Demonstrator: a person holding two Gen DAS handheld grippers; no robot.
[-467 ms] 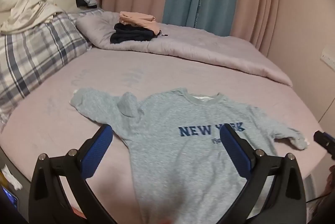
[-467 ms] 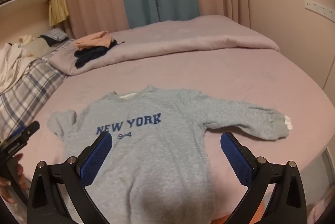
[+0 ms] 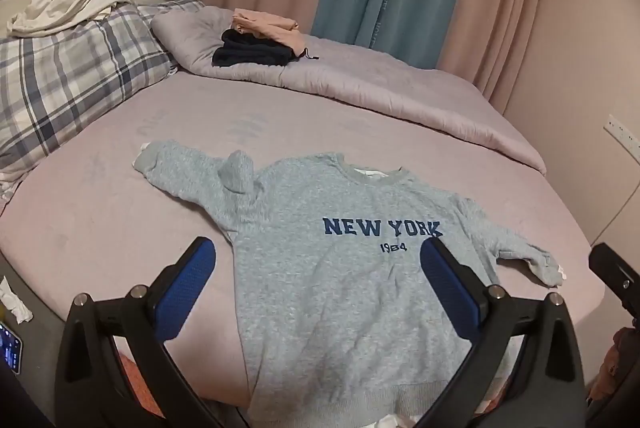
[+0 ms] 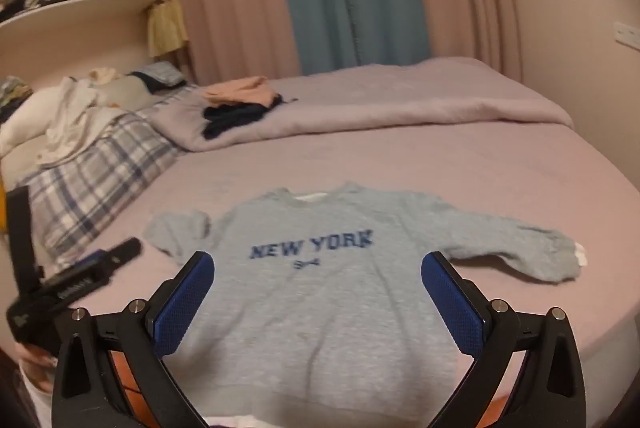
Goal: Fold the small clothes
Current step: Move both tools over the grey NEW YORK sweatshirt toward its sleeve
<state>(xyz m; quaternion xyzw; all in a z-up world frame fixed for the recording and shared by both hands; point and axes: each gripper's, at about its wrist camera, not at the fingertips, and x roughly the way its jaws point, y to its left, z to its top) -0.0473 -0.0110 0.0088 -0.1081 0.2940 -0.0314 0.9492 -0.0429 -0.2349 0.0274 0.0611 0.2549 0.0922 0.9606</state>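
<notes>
Our left hand-held gripper (image 3: pixel 318 262) hangs above the near half of the bed with its blue pads spread wide and nothing between them; the right hand-held gripper (image 4: pixel 318 276) is spread and empty too, held at a similar height just to the other side. Both point forward over the grey NEW YORK sweatshirt (image 3: pixel 348 280), which lies face up on the lilac bed sheet (image 3: pixel 120 228), hem toward us at the mattress edge and neck away.

We judge the folding has not begun: the garment is laid out but not quite flat. Its left-side sleeve (image 3: pixel 192 171) is bunched with a raised hump near the shoulder, while the other sleeve (image 4: pixel 512 248) stretches out toward the right edge (cuff lining showing white). The next move, as we read it, calls for lowering each gripper to a sleeve or shoulder, pinching a single layer, and carrying it inward across the chest.

Further out, a folded stack of peach and dark clothes (image 3: pixel 260 39) sits on the rolled duvet (image 3: pixel 400 95), well apart from the sweatshirt.
</notes>
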